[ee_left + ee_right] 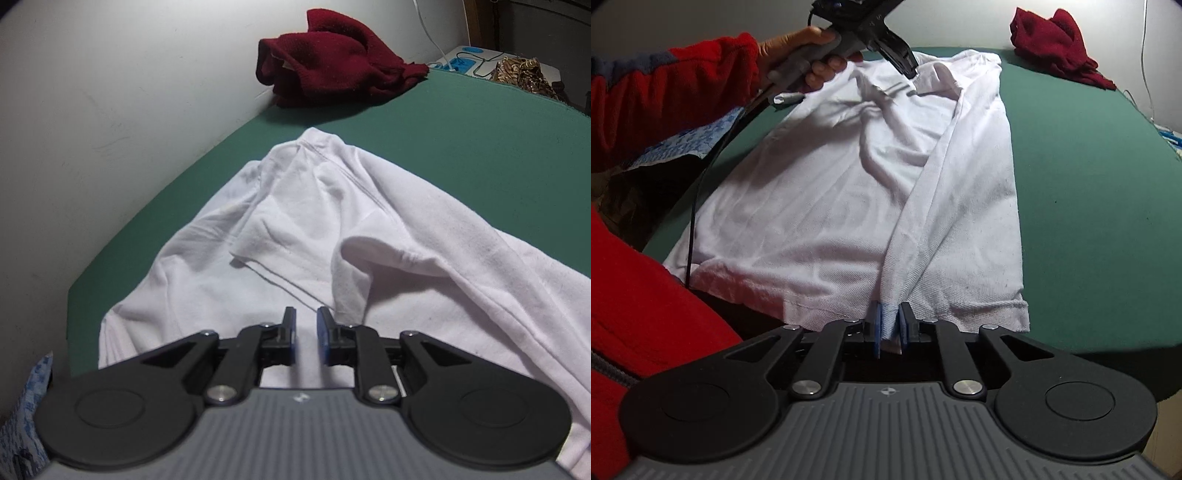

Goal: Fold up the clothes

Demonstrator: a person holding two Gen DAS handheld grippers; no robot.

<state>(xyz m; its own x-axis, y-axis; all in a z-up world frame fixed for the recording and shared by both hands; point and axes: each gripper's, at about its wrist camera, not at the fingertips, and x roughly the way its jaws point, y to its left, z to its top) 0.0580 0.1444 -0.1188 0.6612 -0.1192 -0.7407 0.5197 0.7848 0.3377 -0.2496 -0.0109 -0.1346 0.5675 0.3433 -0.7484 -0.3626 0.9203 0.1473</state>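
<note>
A white T-shirt [827, 206] lies on the green table [1089, 206], its right side folded over the middle. It also fills the left wrist view [332, 229], with a sleeve folded inward. My right gripper [889, 325] is shut on the shirt's bottom hem, where the folded edge bunches. My left gripper [306, 325] hovers over the shirt's upper part with a small gap between its fingers and nothing in it. It also shows in the right wrist view [908, 68] near the collar, held by a hand in a red sleeve.
A crumpled dark red garment [332, 62] lies at the table's far end by the white wall [110, 110]; it also shows in the right wrist view [1056, 44]. A blue power strip [461, 62] and patterned fabric [524, 74] sit beyond the table. Blue-white fabric [687, 140] lies left.
</note>
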